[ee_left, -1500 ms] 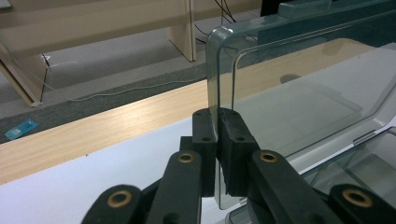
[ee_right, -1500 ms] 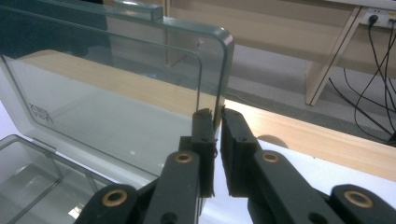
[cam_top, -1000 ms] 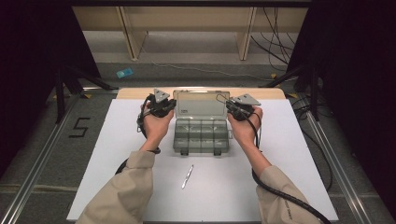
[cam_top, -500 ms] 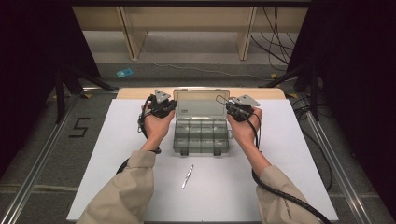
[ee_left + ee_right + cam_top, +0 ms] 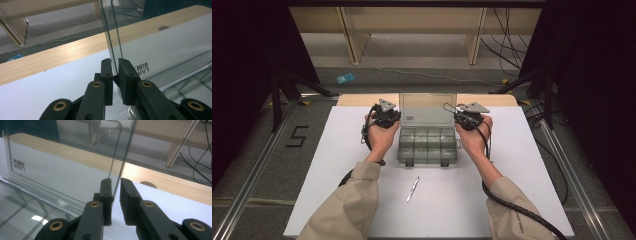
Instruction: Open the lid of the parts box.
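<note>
Clear, flat plastic lid (image 5: 427, 109) stands upright over ribbed, compartmented box (image 5: 427, 146).

left gripper (image 5: 396, 119), right gripper (image 5: 458, 119), fingers just opening

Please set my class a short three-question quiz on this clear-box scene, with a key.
1. True or false: the lid of the clear compartment box lies shut.
2. What lies on the white table, nearer the person than the box? A) a thin silvery tool B) a cup C) a sponge
3. Which part of the box sits between the jaws of the left gripper?
Key: 1 false, the lid stands upright and open. 2 A. 3 the lid's side edge.
</note>
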`<state>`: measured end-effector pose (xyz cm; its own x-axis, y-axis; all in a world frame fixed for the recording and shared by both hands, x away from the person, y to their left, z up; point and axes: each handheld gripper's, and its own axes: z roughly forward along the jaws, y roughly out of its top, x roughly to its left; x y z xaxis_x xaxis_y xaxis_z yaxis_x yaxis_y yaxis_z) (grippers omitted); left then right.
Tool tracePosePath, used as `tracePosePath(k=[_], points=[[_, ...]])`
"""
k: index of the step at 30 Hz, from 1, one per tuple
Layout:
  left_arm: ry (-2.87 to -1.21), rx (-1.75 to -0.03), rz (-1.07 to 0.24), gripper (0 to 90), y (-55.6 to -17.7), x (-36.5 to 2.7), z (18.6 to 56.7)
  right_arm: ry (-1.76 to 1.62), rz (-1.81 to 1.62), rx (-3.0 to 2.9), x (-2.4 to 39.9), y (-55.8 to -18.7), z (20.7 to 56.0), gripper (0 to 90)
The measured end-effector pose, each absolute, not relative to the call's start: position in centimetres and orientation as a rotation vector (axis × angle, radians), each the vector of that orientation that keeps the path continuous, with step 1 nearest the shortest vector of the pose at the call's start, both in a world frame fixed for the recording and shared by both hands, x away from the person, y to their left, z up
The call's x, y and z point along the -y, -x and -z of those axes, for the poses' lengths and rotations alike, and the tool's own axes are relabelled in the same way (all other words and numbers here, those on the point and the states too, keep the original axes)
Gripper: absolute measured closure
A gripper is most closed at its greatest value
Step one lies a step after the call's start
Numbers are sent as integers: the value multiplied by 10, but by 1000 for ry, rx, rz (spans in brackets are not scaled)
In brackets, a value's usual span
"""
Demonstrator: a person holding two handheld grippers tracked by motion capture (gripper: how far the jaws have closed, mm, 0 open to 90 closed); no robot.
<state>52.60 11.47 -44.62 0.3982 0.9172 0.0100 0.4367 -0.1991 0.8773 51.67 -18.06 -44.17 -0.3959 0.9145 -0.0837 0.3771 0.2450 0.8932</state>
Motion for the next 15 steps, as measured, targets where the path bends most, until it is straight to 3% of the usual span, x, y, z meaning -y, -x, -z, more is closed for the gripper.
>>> tracePosePath(k=[5, 8, 13, 14, 15], points=[[-1809, -1186, -702, 787, -525, -117, 449, -1182, -1100, -1912, 181, -516, 444, 774], [-1810, -1177, -676, 725, -524, -118, 450, -1187, -1103, -1916, 180, -515, 445, 735], [-1842, -1154, -617, 614, -519, -121, 449, -1190, -1137, -1942, 181, -512, 443, 592], [-1847, -1151, -604, 590, -518, -121, 448, -1208, -1156, -1941, 182, -510, 441, 530], [-1833, -1155, -582, 590, -516, -121, 447, -1208, -1156, -1941, 182, -510, 441, 530]])
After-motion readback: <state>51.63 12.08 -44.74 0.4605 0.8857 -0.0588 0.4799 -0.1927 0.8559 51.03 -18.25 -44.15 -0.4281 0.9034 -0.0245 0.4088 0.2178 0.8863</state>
